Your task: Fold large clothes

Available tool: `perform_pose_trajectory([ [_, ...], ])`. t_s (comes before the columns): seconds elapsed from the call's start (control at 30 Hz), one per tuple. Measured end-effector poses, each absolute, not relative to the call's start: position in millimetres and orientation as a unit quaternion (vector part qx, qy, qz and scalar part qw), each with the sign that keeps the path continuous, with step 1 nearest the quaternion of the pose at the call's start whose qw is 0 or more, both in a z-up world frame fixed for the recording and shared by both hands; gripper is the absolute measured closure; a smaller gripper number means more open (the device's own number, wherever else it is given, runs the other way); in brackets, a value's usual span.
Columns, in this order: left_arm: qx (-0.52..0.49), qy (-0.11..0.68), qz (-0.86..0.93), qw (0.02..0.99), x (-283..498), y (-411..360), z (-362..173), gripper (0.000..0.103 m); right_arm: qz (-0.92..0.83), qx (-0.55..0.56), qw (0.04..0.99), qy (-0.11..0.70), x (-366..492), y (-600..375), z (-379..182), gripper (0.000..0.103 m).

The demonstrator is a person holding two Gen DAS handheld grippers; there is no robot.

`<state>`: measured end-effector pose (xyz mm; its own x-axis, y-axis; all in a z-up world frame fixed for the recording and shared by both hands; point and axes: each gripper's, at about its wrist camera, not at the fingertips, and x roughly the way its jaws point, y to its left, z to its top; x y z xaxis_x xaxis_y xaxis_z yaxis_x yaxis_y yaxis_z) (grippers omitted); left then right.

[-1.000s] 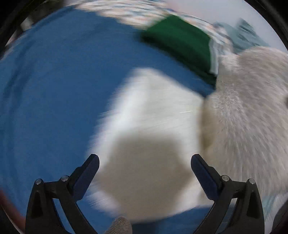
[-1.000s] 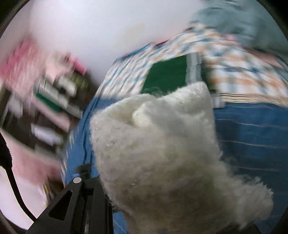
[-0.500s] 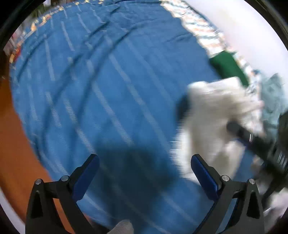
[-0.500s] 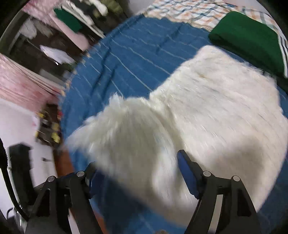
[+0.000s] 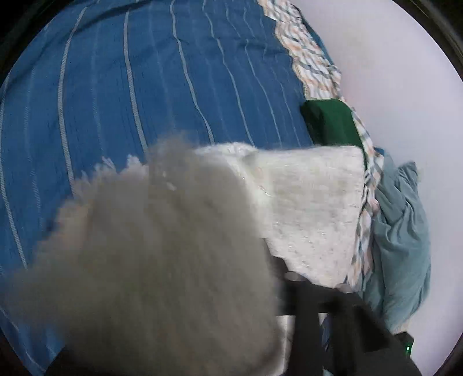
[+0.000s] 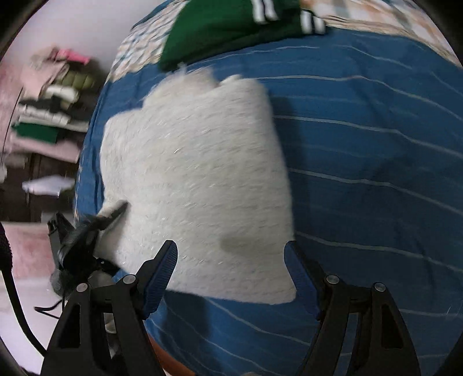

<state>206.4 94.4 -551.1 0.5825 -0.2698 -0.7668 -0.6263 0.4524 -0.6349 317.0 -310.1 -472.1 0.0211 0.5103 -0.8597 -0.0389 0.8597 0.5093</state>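
Left tongs (image 6: pixel 115 209) are closing on the near-left edge of the fluffy white fleece garment (image 6: pixel 196 179), where a second ago they gaped over bare blue striped bedspread (image 6: pixel 361 162). Right tongs (image 6: pixel 231 274) have let go, released above the near edge. Garment lies flat mid-bed, so another fold looks imminent.

A big bed with a blue striped cover (image 6: pixel 361 138) holds a fluffy white sweater (image 6: pixel 196 179). A folded green top (image 6: pixel 231 26) lies just beyond the sweater.
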Motion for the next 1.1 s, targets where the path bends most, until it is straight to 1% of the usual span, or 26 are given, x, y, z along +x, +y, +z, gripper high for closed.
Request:
perform_pose_trajectory([
  [0.07, -0.504, 0.423, 0.128, 0.742, 189.1, 89.8, -530.5, 0.085, 0.193, 0.172, 0.694, 0.672, 321.6, -305.2, -467.4, 0.025],
  [0.17, -0.481, 0.422, 0.156, 0.753, 155.9, 75.8, -504.2, 0.086, 0.217, 0.160, 0.690, 0.671, 325.8, -298.4, -459.8, 0.026],
  [0.2, -0.478, 0.426, 0.169, 0.749, 146.6, 75.0, -505.6, 0.086, 0.223, 0.153, 0.689, 0.672, 327.1, -293.7, -456.7, 0.026],
  [0.27, -0.488, 0.440, 0.188, 0.730, 135.5, 76.9, -524.7, 0.085, 0.242, 0.134, 0.683, 0.676, 332.3, -274.3, -449.7, 0.027],
  [0.3, -0.500, 0.449, 0.195, 0.715, 129.1, 81.6, -540.6, 0.085, 0.252, 0.123, 0.679, 0.678, 335.6, -263.2, -447.9, 0.033],
  [0.33, -0.508, 0.453, 0.198, 0.706, 131.8, 85.4, -552.9, 0.084, 0.260, 0.116, 0.675, 0.680, 337.2, -254.0, -447.9, 0.043],
  [0.37, -0.511, 0.456, 0.199, 0.701, 135.9, 89.0, -563.2, 0.084, 0.269, 0.100, 0.670, 0.685, 340.9, -239.4, -451.3, 0.048],
  [0.4, -0.509, 0.464, 0.192, 0.699, 137.8, 93.1, -571.8, 0.082, 0.269, 0.082, 0.667, 0.690, 344.6, -227.3, -455.9, 0.059],
  [0.43, -0.500, 0.469, 0.188, 0.703, 138.4, 95.4, -573.4, 0.078, 0.264, 0.060, 0.666, 0.696, 347.4, -214.8, -462.1, 0.063],
  [0.5, -0.480, 0.477, 0.172, 0.716, 147.2, 98.7, -574.1, 0.077, 0.242, 0.010, 0.658, 0.713, 357.0, -191.0, -485.7, 0.063],
  [0.6, -0.482, 0.481, 0.148, 0.717, 144.6, 107.4, -567.5, 0.073, 0.232, -0.007, 0.657, 0.717, 368.0, -180.7, -509.2, 0.063],
  [0.67, -0.485, 0.481, 0.146, 0.716, 141.3, 109.3, -557.2, 0.066, 0.227, 0.003, 0.648, 0.727, 375.6, -181.7, -507.4, 0.063],
  [0.7, -0.480, 0.486, 0.151, 0.715, 139.5, 110.5, -553.2, 0.058, 0.231, 0.006, 0.646, 0.728, 376.9, -183.0, -503.8, 0.062],
  [0.73, -0.475, 0.488, 0.155, 0.716, 137.1, 111.0, -550.0, 0.053, 0.238, 0.022, 0.644, 0.727, 378.0, -190.0, -497.0, 0.062],
  [0.77, -0.475, 0.485, 0.157, 0.717, 133.6, 111.8, -546.9, 0.053, 0.247, 0.039, 0.643, 0.724, 377.4, -199.2, -490.7, 0.062],
  [0.8, -0.479, 0.482, 0.157, 0.716, 129.7, 113.1, -546.1, 0.053, 0.255, 0.054, 0.642, 0.721, 377.0, -210.3, -486.9, 0.062],
  [0.87, -0.488, 0.474, 0.162, 0.714, 125.5, 115.3, -552.2, 0.053, 0.261, 0.088, 0.647, 0.711, 374.3, -235.4, -476.6, 0.057],
  [0.9, -0.489, 0.469, 0.169, 0.716, 130.5, 115.6, -556.6, 0.054, 0.256, 0.098, 0.653, 0.706, 372.5, -248.6, -473.7, 0.054],
  [0.93, -0.487, 0.464, 0.171, 0.720, 133.6, 115.1, -558.5, 0.056, 0.247, 0.107, 0.658, 0.703, 370.4, -261.8, -473.2, 0.054],
  [0.97, -0.480, 0.457, 0.171, 0.729, 140.2, 114.1, -558.3, 0.061, 0.238, 0.116, 0.660, 0.703, 368.1, -273.5, -474.7, 0.054],
  [1.0, -0.469, 0.448, 0.172, 0.741, 148.0, 113.4, -554.6, 0.074, 0.228, 0.129, 0.660, 0.705, 365.6, -286.8, -479.6, 0.054],
  [1.03, -0.466, 0.436, 0.171, 0.751, 155.3, 113.0, -549.3, 0.080, 0.221, 0.134, 0.658, 0.707, 365.7, -290.4, -483.9, 0.054],
  [1.1, -0.467, 0.394, 0.164, 0.774, 167.9, 115.8, -530.4, 0.082, 0.202, 0.146, 0.656, 0.713, 358.4, -305.0, -492.6, 0.054],
])
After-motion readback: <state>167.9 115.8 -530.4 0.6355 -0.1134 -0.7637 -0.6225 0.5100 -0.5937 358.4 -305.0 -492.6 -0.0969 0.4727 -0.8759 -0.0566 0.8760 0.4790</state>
